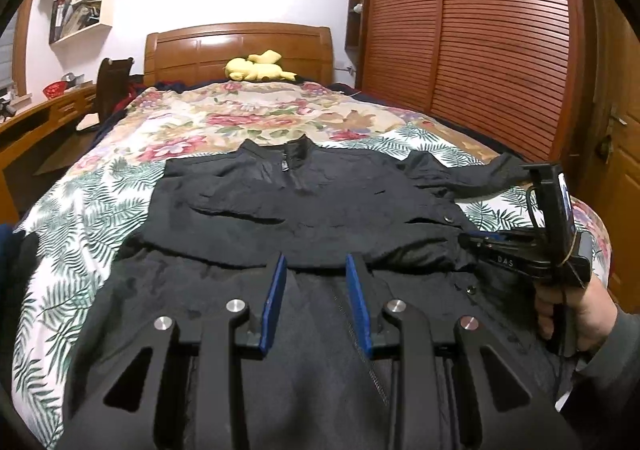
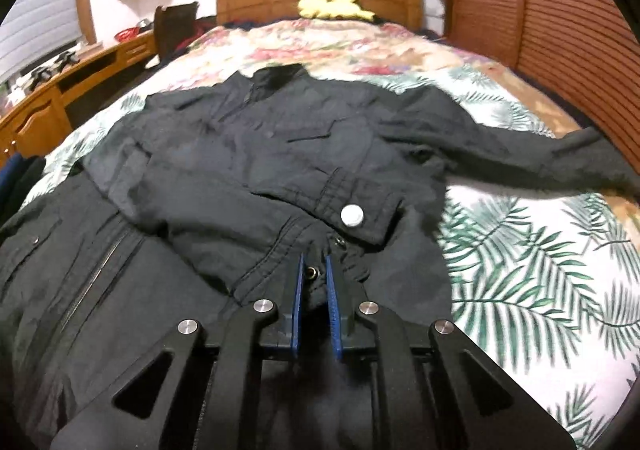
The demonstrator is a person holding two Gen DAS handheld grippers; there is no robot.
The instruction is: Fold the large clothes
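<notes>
Here bed (image 1: 100,185) carries black jacket (image 1: 304,201), collar toward headboard (image 1: 240,45). Only left view shows right hand (image 1: 576,314) gripping right gripper (image 2: 314,282), tilted down, pinched on jacket fabric by snap (image 2: 352,215). Left gripper (image 1: 316,270) part-open, empty, above jacket.

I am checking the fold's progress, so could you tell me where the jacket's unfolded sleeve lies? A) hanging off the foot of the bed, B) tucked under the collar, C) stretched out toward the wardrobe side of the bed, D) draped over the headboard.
C: the sleeve of the black jacket lies spread across the floral bedspread toward the slatted wardrobe.
</notes>
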